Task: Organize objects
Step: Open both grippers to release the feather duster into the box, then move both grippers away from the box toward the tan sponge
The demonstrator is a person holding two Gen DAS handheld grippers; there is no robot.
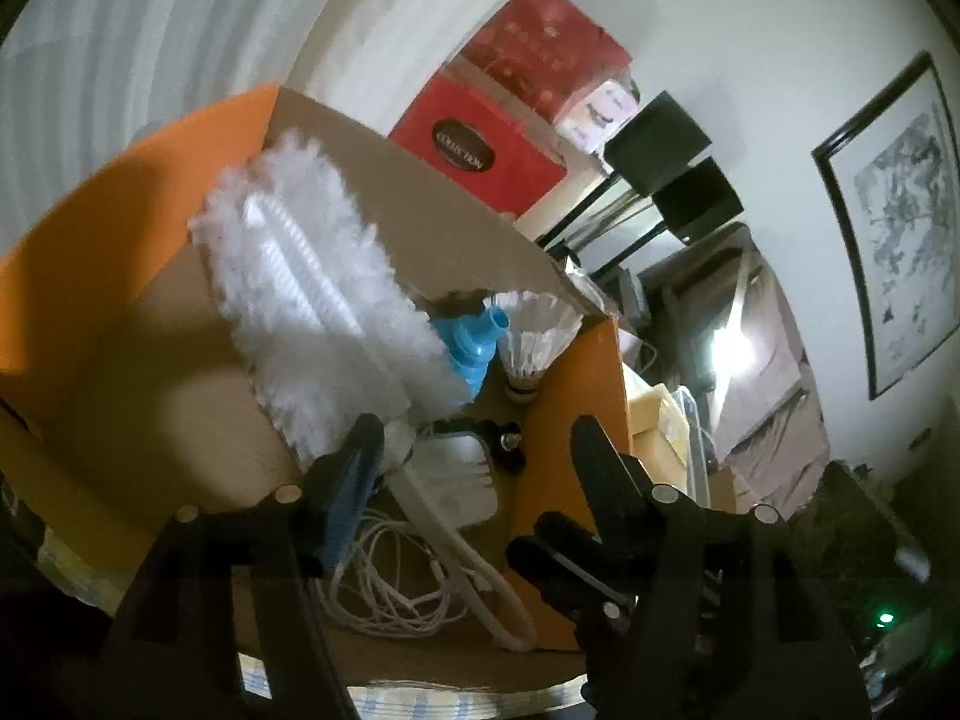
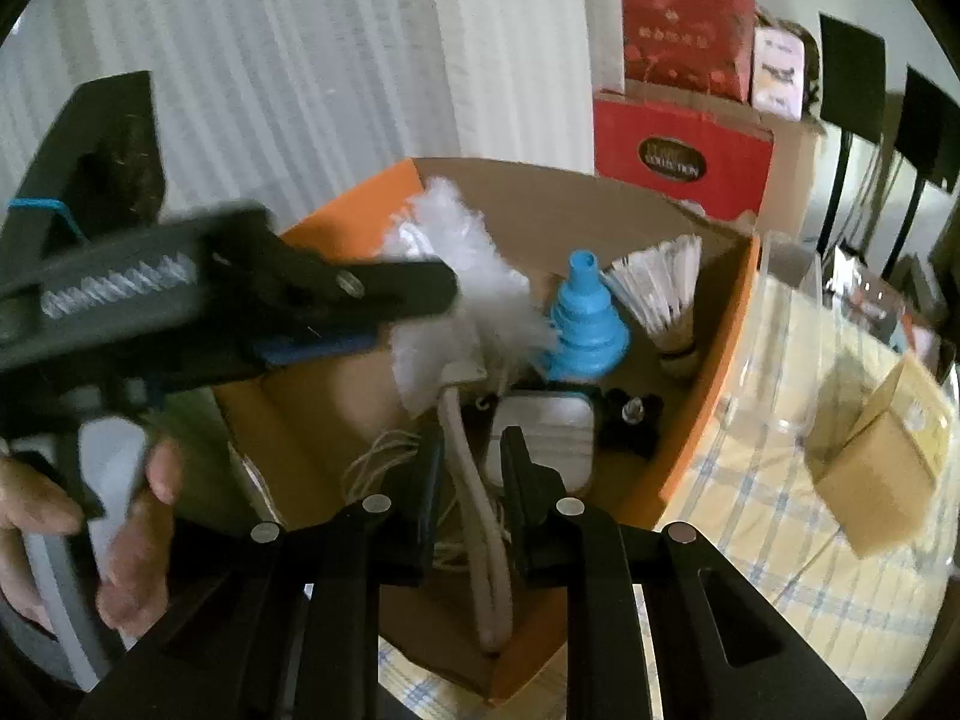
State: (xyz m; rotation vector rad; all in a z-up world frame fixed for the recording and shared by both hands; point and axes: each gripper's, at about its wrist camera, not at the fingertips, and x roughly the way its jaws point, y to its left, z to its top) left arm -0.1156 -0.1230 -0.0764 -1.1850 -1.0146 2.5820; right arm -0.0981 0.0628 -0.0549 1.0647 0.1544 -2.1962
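Note:
An orange cardboard box point(image 1: 576, 396) point(image 2: 714, 372) holds a white fluffy duster point(image 1: 300, 276) point(image 2: 462, 276), a blue folding funnel point(image 1: 474, 348) point(image 2: 585, 324), a shuttlecock point(image 1: 534, 336) point(image 2: 660, 288), a white adapter point(image 1: 462, 468) point(image 2: 549, 426) and white cables point(image 1: 384, 588). My left gripper point(image 1: 477, 426) is open above the box, and the duster's handle point(image 1: 456, 546) runs past its left finger. From the right wrist it shows as the blurred left gripper point(image 2: 420, 300) touching the duster head, held by a hand point(image 2: 138, 540). My right gripper point(image 2: 471, 438) is closed around the duster handle point(image 2: 474, 480).
The box stands on a checked tablecloth point(image 2: 750, 516). Beside it are a clear plastic container point(image 2: 792, 348) and a small cardboard box point(image 2: 882, 468). Red gift boxes point(image 1: 480, 144) point(image 2: 678, 144) are stacked behind, by a white curtain point(image 2: 270, 72). A framed picture point(image 1: 900, 222) hangs on the wall.

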